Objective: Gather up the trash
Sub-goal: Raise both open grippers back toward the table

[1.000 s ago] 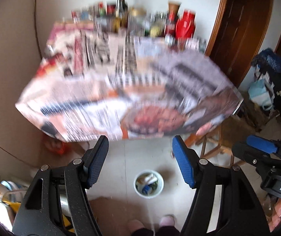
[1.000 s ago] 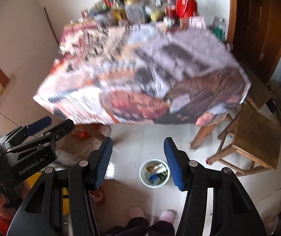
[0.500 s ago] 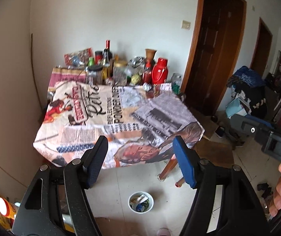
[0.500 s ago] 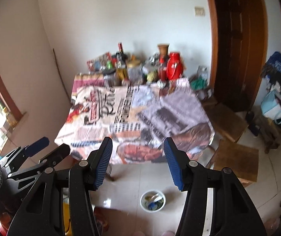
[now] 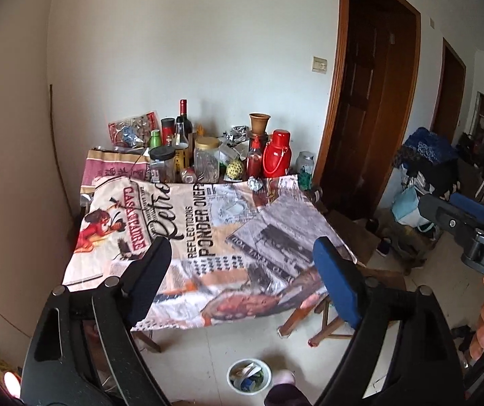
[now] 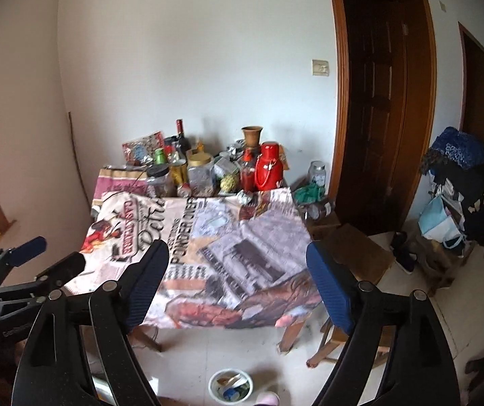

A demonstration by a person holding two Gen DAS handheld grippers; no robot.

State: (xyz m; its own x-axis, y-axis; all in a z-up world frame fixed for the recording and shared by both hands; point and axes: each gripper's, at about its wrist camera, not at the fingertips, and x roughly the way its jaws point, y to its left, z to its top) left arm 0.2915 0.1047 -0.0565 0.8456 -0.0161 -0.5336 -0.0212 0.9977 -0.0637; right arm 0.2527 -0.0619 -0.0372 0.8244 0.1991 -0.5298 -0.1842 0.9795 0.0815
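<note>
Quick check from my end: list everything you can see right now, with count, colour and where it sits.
table: one, under a printed newspaper-style cloth, against the far wall
red flask: one, red, back of the table, right side
wine bottle: one, dark with a red cap, back of the table
gold-lid jar: one, clear, back centre
black-lid jar: one, clear, left of the gold-lid jar
clay vase: one, brown, behind the flask
foil scrap: one, silver, on the cloth in front of the flask
trash bucket: one, white, on the floor, holding scraps
wooden stool: one, brown, right of the table
left gripper: blue pads, open, empty
right gripper: blue pads, open, empty
</note>
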